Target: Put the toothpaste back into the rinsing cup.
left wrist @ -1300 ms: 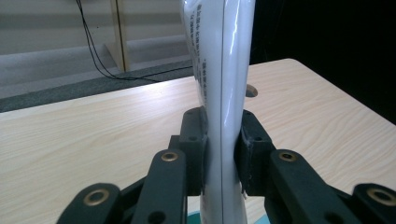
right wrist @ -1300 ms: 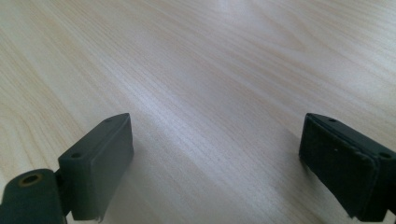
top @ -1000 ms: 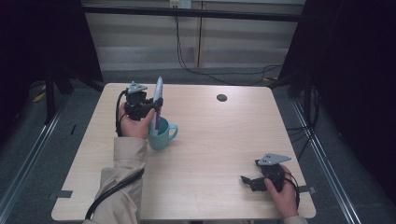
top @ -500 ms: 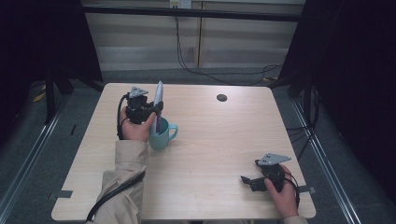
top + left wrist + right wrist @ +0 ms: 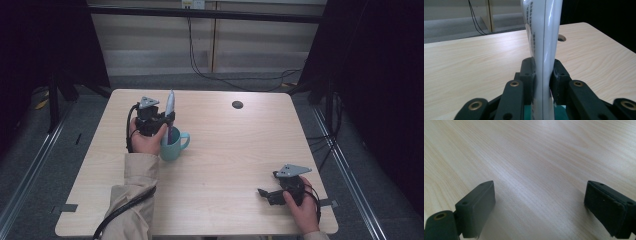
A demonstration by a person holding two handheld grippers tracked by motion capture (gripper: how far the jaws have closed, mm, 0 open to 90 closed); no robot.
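A: From the high view, what is in hand?

B: The left gripper [image 5: 161, 121] sits at the far left of the table [image 5: 235, 150], clamped on a white tube [image 5: 170, 107] that stands upright with its lower end inside a teal mug [image 5: 172, 145]. The mug's handle points right. The right gripper [image 5: 270, 194] rests at the near right corner, well apart from both.

A: And the left gripper view?

B: Both pads press the tube [image 5: 544, 50] from either side. Small print runs down its face, which the high view cannot resolve, and a sliver of teal shows below the jaws.

A: The right gripper view?

B: Its jaws stand wide apart over bare wood [image 5: 536, 165], with nothing between them.
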